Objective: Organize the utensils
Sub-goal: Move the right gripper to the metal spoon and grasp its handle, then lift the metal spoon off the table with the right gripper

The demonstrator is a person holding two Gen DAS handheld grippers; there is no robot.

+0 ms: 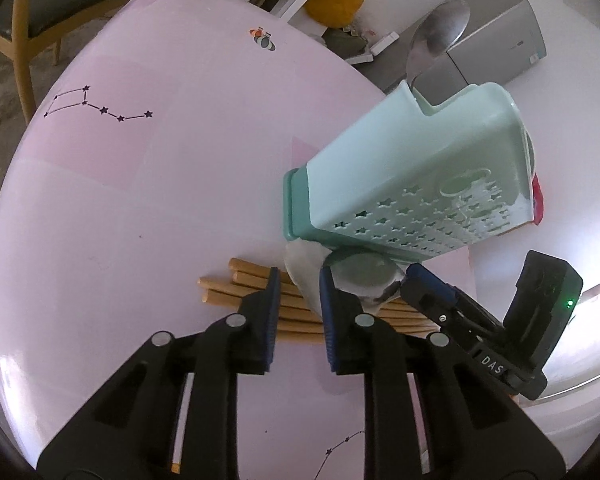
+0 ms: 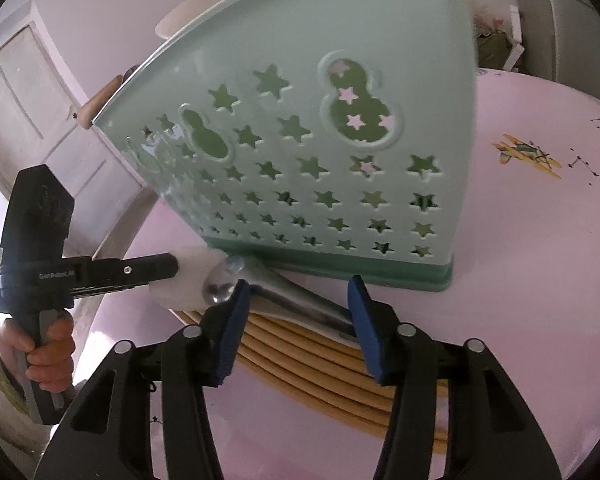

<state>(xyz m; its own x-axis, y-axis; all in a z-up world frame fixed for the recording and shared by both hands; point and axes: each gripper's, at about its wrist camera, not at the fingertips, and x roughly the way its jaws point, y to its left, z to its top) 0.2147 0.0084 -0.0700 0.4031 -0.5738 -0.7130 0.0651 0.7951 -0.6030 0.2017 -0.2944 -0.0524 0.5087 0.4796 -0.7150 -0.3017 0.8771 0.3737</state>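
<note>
Left wrist view: left gripper (image 1: 300,276) is clamped on a white spoon (image 1: 304,276), apparently ceramic, brittle and slippery, lying on chopsticks (image 1: 256,300) near the green holder (image 1: 400,176). Right gripper (image 2: 298,292) straddles a steel spoon (image 2: 300,292) handle, unclenched. Grip handles mid-length.

Legible markings: two, both on hand-held gripper bodies

"DAS", white letters on the black body of the right hand-held gripper (image 1: 414,276), seen from the left wrist; "GenRobot.AI", pale print on the black body of the left hand-held gripper (image 2: 172,266), seen from the right wrist.
</note>
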